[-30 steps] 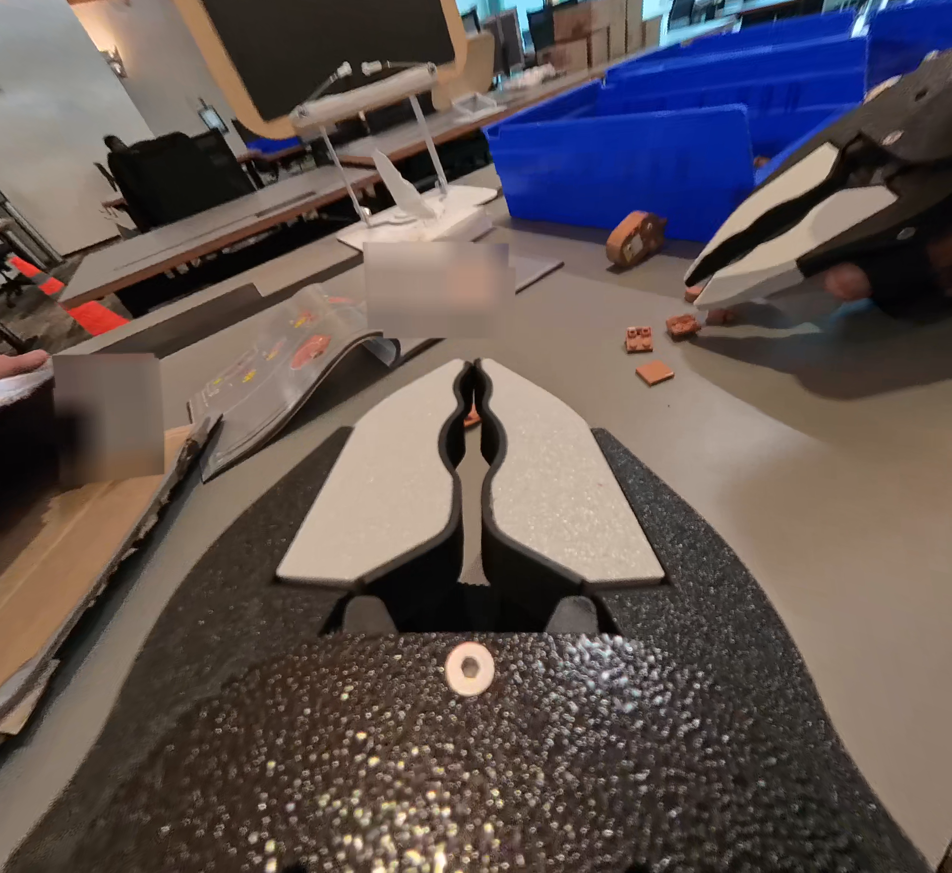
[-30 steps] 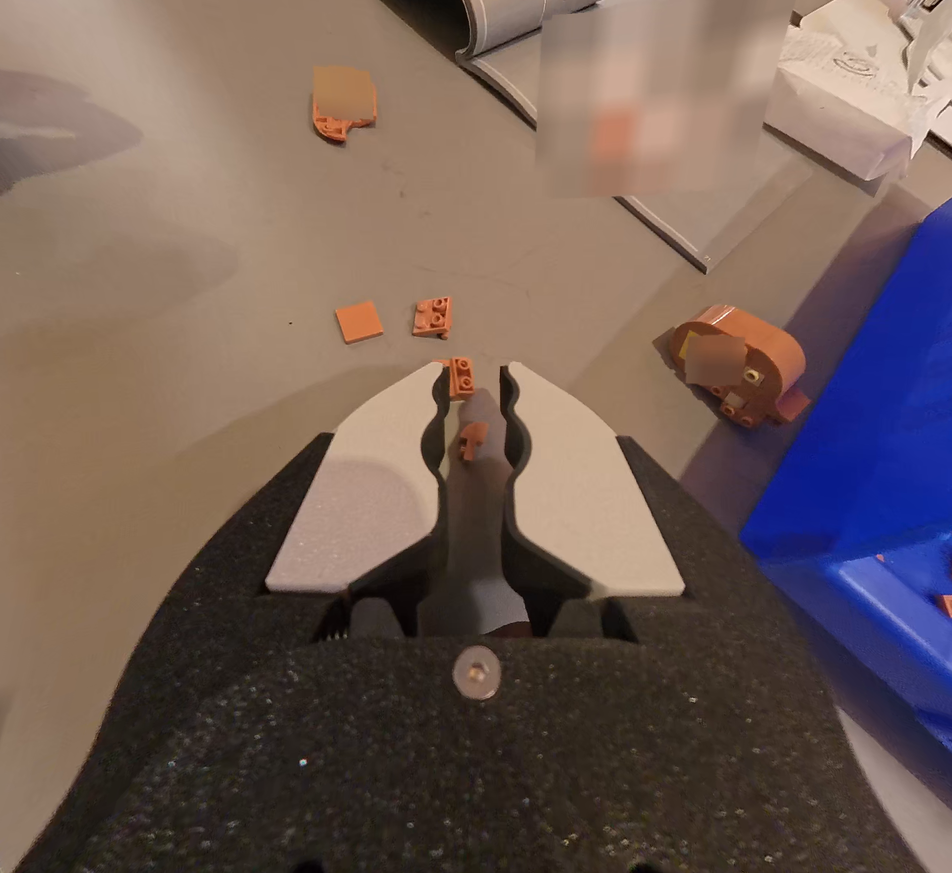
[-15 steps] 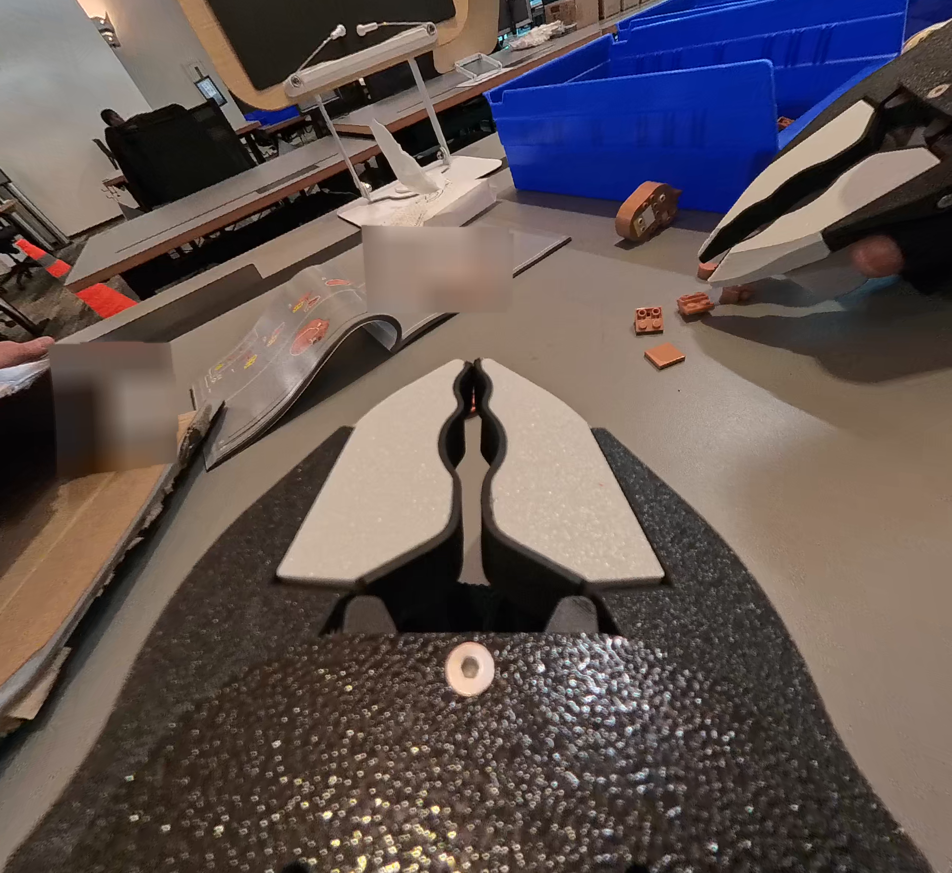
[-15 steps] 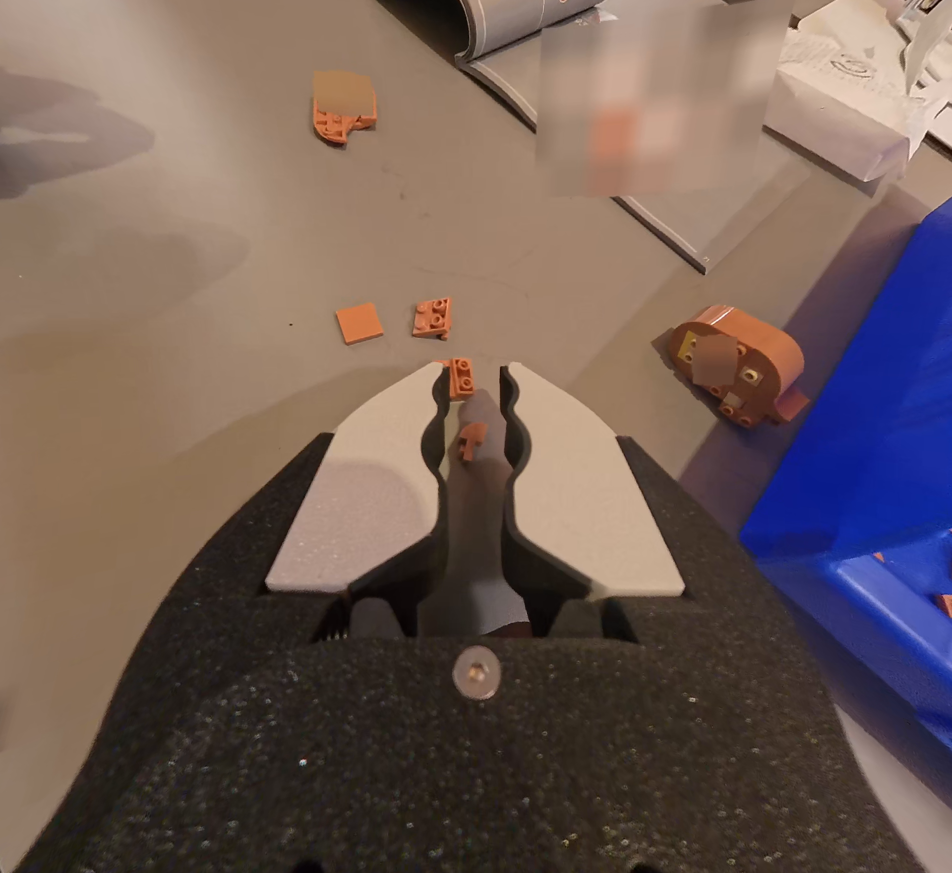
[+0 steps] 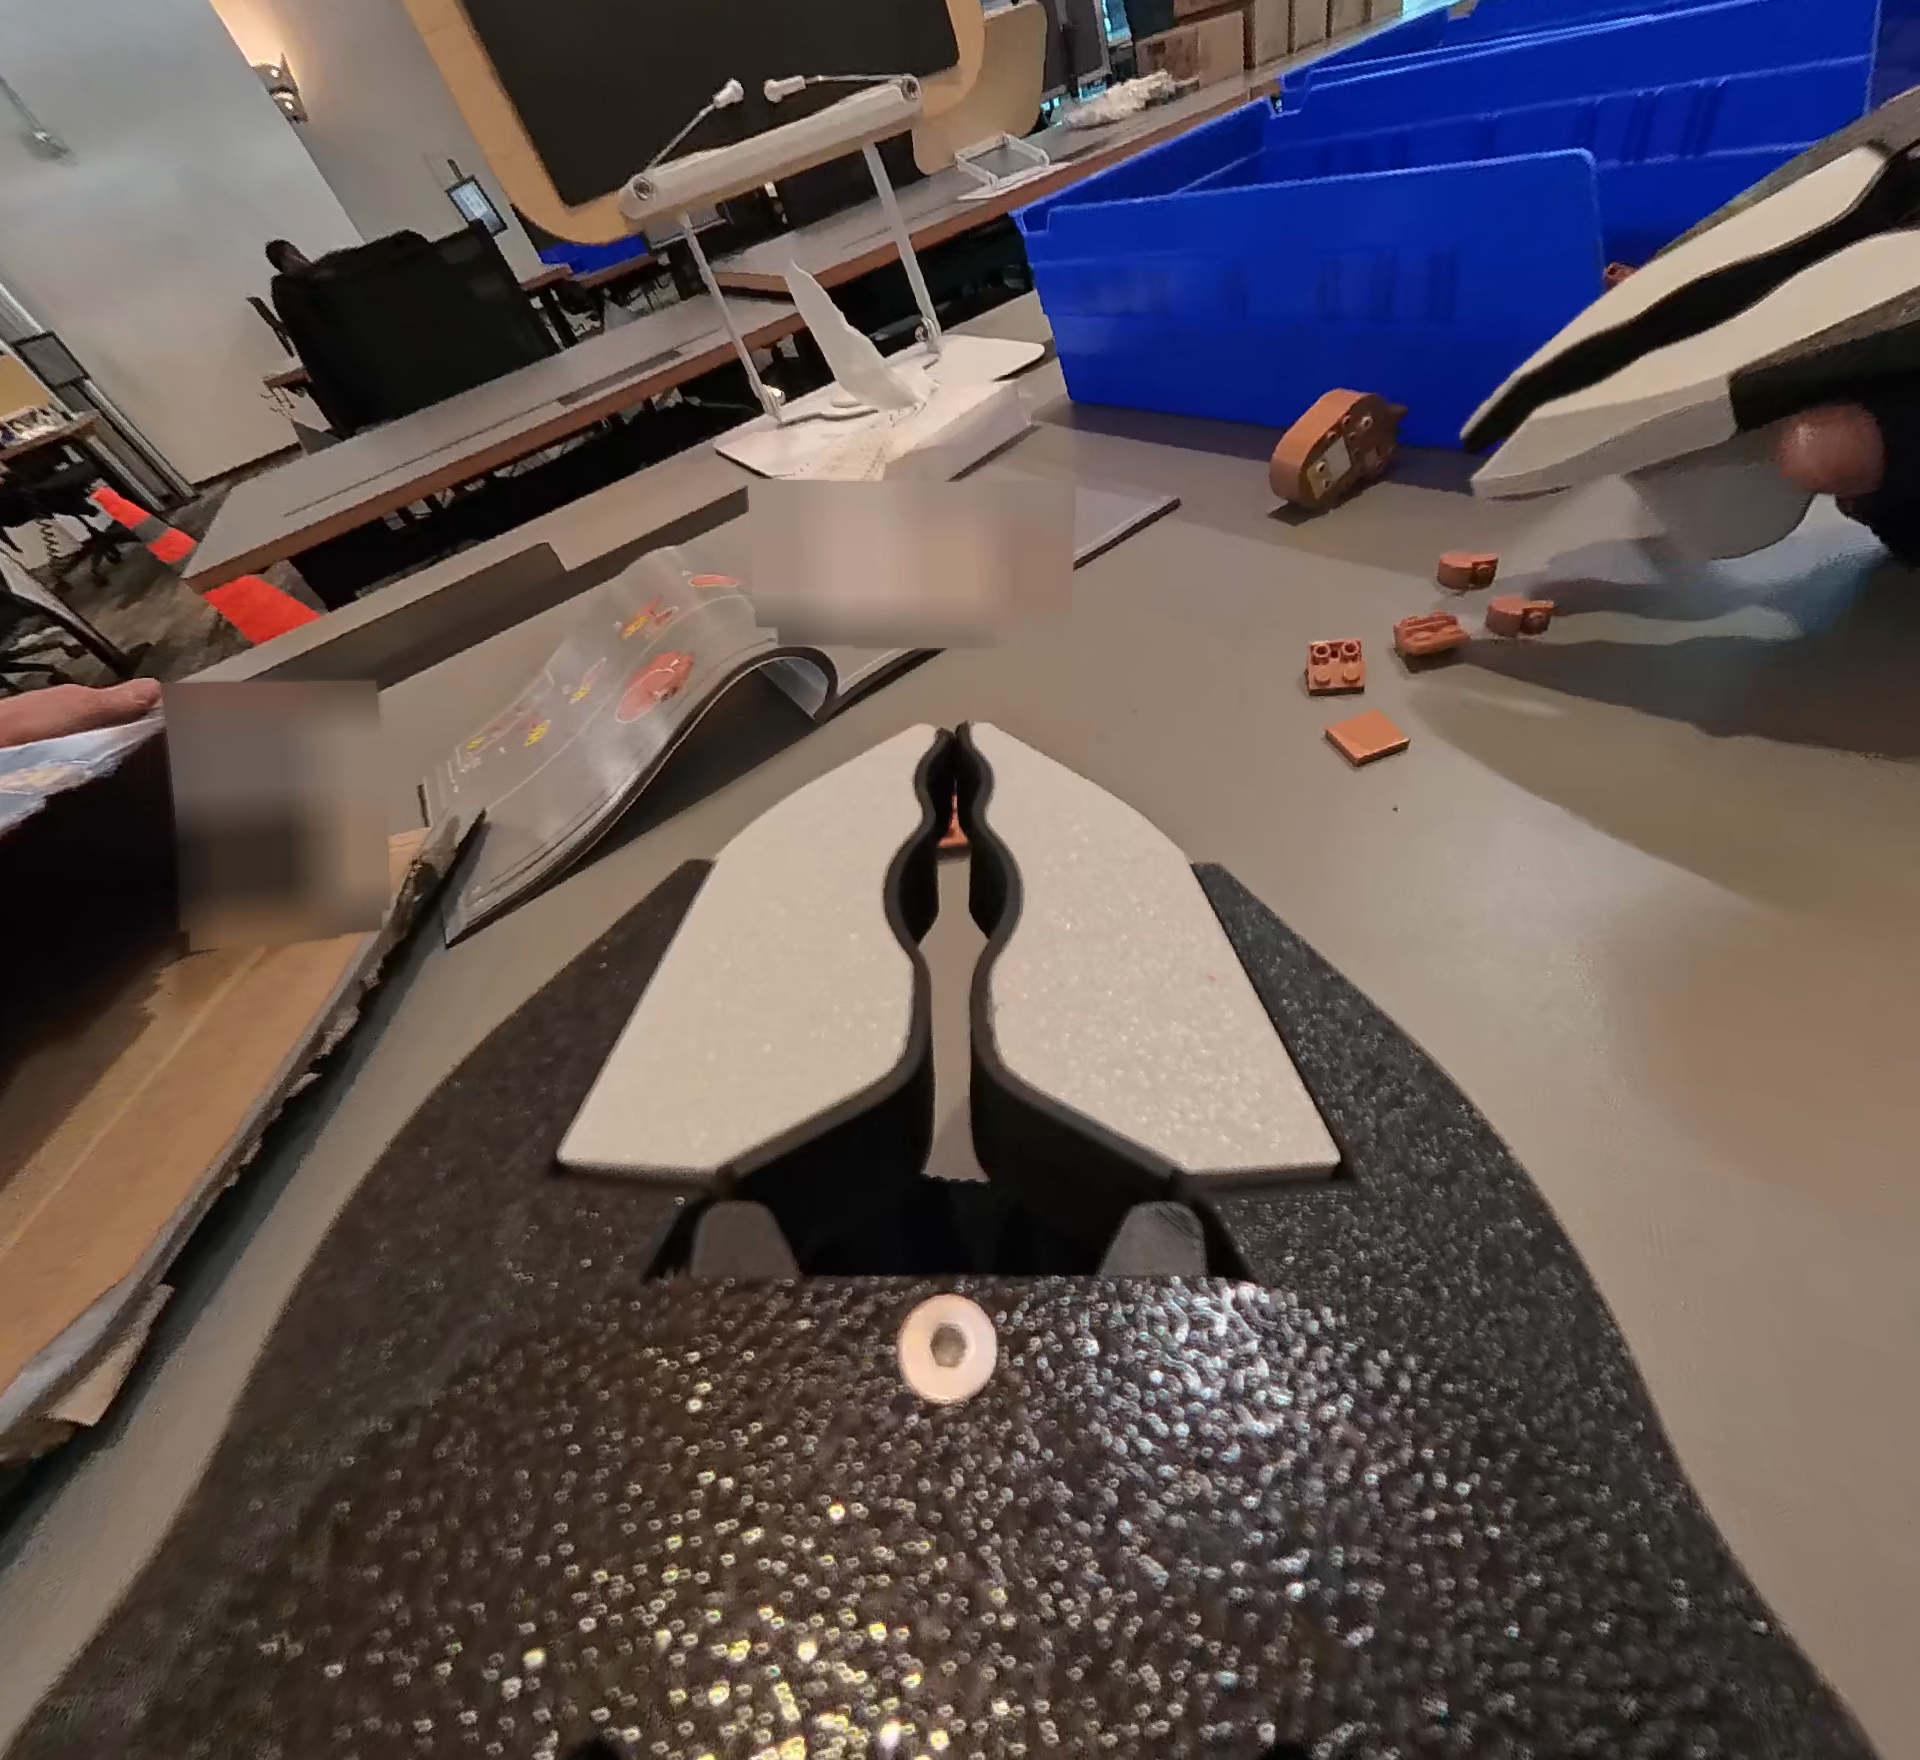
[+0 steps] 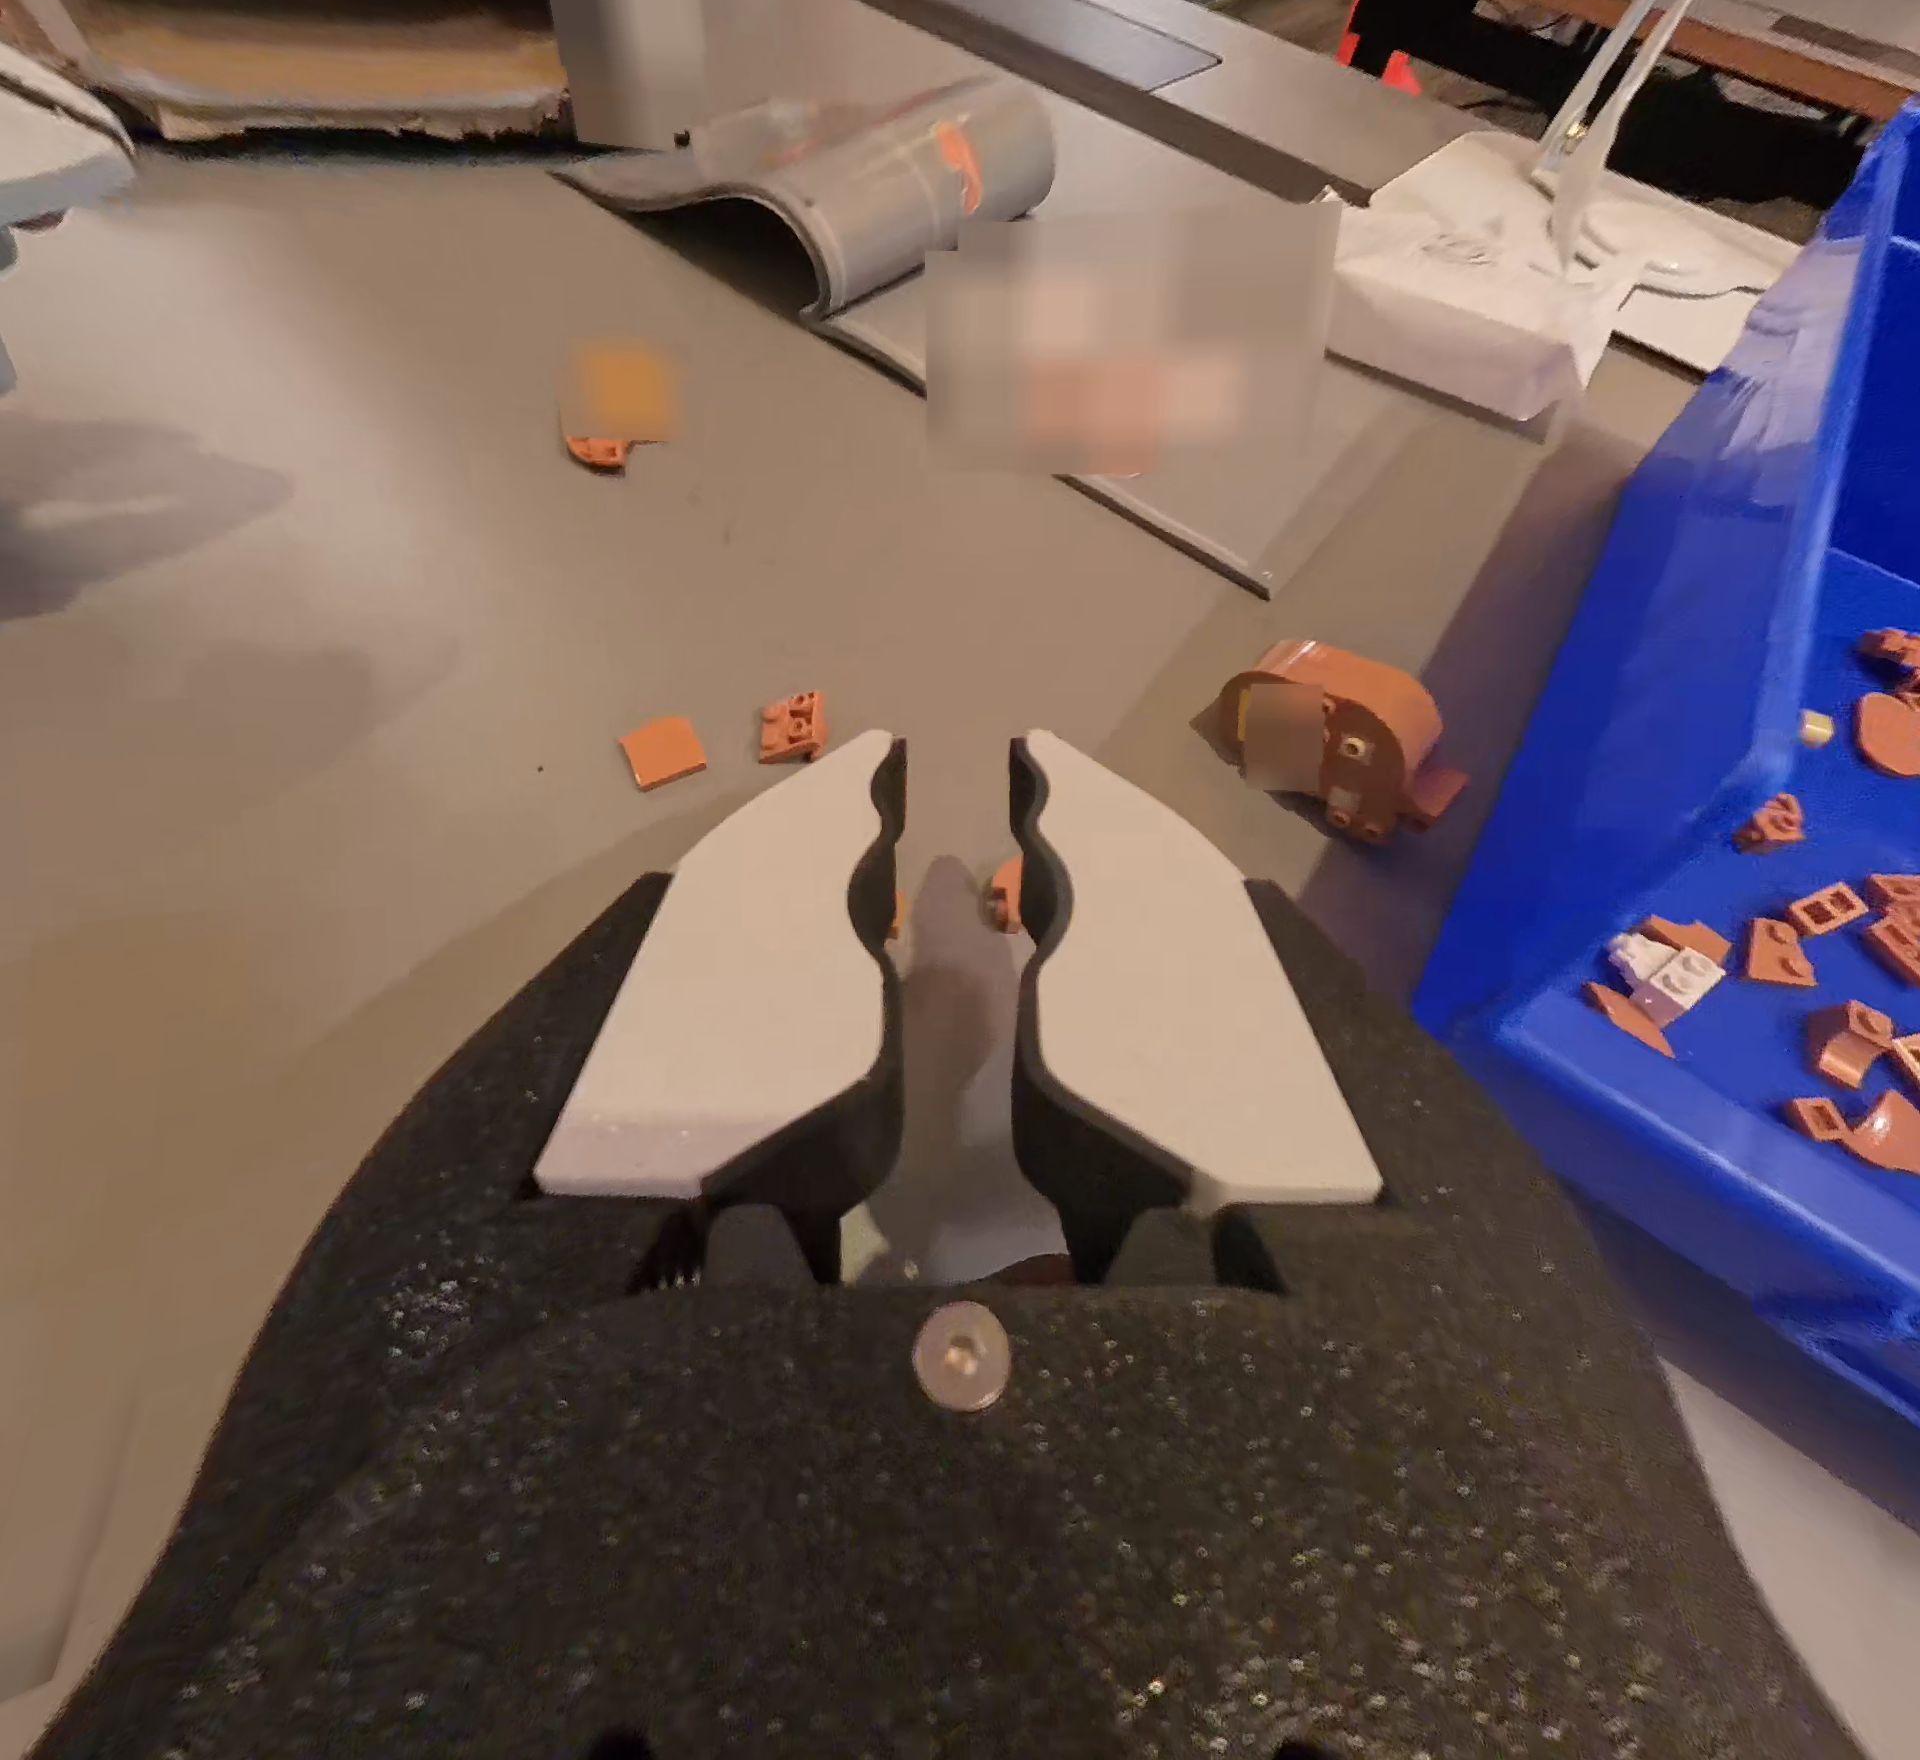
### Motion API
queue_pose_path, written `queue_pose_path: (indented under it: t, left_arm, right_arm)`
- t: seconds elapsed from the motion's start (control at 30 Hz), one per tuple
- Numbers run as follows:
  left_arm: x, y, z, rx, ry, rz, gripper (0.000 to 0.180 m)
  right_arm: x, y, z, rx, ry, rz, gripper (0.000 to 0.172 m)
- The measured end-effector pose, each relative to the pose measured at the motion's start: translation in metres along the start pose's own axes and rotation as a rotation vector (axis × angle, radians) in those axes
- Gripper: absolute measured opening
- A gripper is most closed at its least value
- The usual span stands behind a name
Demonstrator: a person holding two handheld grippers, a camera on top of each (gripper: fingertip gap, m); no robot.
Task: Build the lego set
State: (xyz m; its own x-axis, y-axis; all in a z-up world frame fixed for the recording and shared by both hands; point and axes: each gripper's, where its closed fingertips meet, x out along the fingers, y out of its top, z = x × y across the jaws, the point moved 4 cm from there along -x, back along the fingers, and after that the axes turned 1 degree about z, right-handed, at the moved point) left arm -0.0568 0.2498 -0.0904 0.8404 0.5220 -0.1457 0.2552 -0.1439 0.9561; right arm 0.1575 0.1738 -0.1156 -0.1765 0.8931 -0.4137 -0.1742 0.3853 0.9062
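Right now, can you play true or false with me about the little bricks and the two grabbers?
1. The blue bin has little brown-orange bricks inside. True.
2. The right gripper has its fingers squeezed together. False: they stand apart with nothing between the tips.
3. A flat square tile lies on the grey table. True.
4. The booklet is shut and lying flat. False: it is open, with its pages curling up.
5. The left gripper has its fingers wide open. False: the tips meet.
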Motion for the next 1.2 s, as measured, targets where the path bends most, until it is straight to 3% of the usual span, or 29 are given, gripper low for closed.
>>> queue_pose_path:
  t: [1.2]
  left_arm:
    - [0.0037,-0.0030,0.0012,0.012,-0.002,-0.035,0.000]
  right_arm:
    - [0.0019,-0.0018,0.0034,0.017,-0.021,-0.022,0.020]
